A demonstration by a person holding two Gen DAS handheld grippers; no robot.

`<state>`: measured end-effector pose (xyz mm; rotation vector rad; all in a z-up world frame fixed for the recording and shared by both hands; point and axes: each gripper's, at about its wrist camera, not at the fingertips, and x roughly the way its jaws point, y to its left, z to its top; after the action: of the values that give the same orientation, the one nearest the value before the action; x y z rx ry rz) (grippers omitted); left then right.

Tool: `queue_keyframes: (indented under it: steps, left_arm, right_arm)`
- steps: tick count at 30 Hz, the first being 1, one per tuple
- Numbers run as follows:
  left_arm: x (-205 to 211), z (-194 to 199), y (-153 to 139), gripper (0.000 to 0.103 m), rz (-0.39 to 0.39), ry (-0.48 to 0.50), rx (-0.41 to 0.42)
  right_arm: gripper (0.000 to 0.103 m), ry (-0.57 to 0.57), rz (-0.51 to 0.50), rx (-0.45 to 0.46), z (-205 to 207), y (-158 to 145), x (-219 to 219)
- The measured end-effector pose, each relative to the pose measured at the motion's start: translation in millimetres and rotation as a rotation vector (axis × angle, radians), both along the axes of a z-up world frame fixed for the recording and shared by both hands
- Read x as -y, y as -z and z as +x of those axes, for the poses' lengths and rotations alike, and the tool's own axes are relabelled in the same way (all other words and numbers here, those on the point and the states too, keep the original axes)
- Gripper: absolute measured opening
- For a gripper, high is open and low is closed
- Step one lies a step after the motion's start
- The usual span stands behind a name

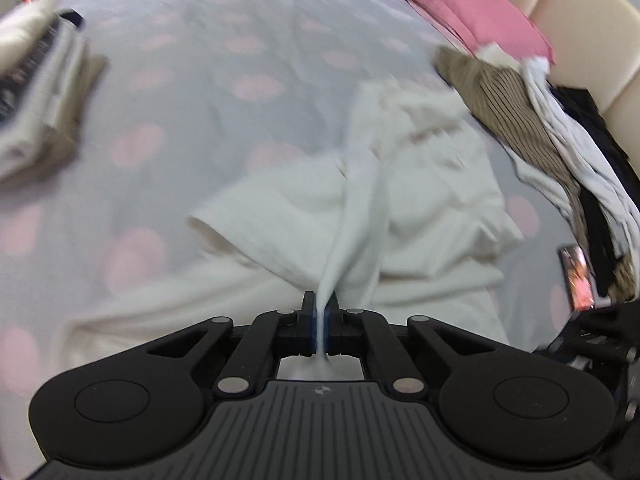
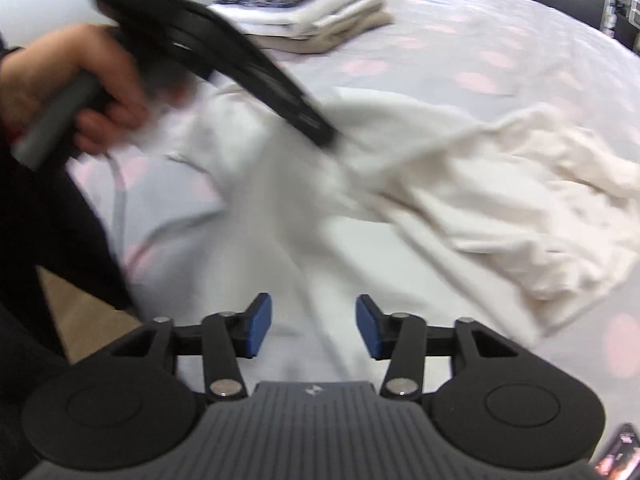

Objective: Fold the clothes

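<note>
**Left gripper has the shirt; right stands free**

On the left of the bed [image 1: 208, 40], a stack [image 1: 44, 92] of folded clothes sits well apart from the work. No basket, box or other container shows in either view, so nothing is held in one; the stack and the pile lie straight on the bedcover.

In the middle lies the white shirt [image 1: 420, 200], crumpled and partly spread on the bed. The left gripper [image 1: 321, 320] is clamped on a pinch of its cloth, which rises in a taut ridge from the garment to the jaws. The right wrist view shows the same grip from the side, with a hand [image 2: 60, 92] on the handle.

The right gripper [image 2: 314, 326] has its jaws apart and nothing between them; it hangs over the near part of the shirt.

To the right, a pile [image 1: 560, 128] of unfolded clothes lies near the pillow [image 1: 460, 0], with a phone [image 1: 578, 276] beside it.

The step in hand looks like spreading the shirt flat before folding. Next, the right gripper probably needs to take a matching edge or corner so both can pull the cloth smooth.
</note>
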<state>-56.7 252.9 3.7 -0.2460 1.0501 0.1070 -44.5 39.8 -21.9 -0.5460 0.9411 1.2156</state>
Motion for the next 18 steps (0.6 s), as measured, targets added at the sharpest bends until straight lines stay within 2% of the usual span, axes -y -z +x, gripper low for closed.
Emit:
queue_keyframes:
  steps: [4,7,12,18]
  left_arm:
    - [-27,-1,-19,0.001,0.066,-0.048,0.032]
    - [-48,-1,-26,0.001,0.108,-0.092,0.042]
    - [-78,3,-19,0.001,0.132,-0.166,0.044]
    - [-90,10,-3,0.001,0.133,-0.212,0.025]
  right_arm:
    - [0.062,0.082,-0.058,0.076,36,2,0]
    - [0.072,0.13,-0.094,0.137,65,8,1]
    - [0.08,0.091,-0.122,0.204,100,20,0]
    - [0.08,-0.032,-0.181,0.385,98,45,-17]
